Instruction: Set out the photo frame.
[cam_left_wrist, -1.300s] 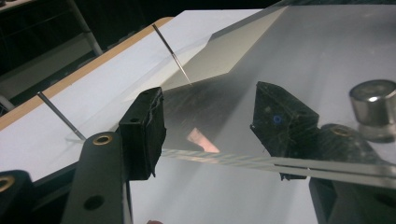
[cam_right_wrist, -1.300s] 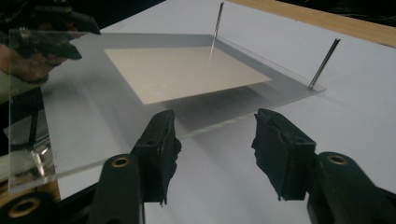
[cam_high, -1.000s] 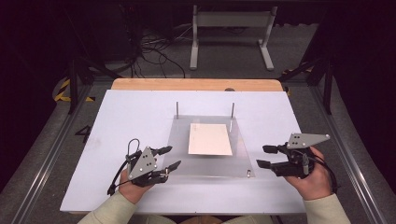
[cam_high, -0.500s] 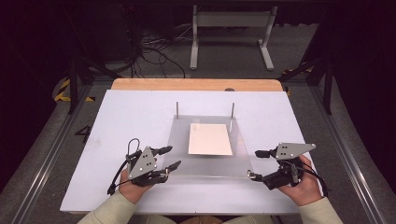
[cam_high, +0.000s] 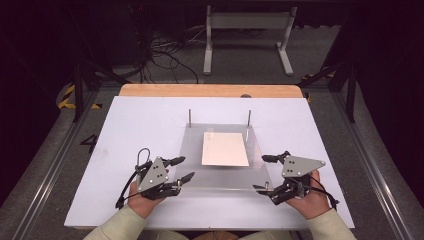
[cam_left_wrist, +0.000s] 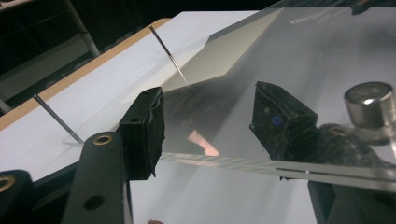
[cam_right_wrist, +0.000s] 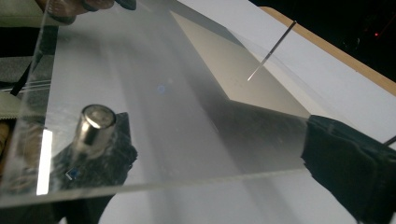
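Around plate (cam_high: 220, 182) edge, open tongs (cam_high: 181, 168)

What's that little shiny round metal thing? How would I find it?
Start at the big white table, then find the clear plastic sheet in its middle. The metal stud stands upright near that sheet's near right corner, by the right gripper. Unlike the two thin rods behind, it is short and stubby.

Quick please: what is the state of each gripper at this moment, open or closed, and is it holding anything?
Left gripper: open, jaws astride the near-left edge of the clear plate, holding nothing.
Right gripper: open, jaws astride its near-right edge, holding nothing.
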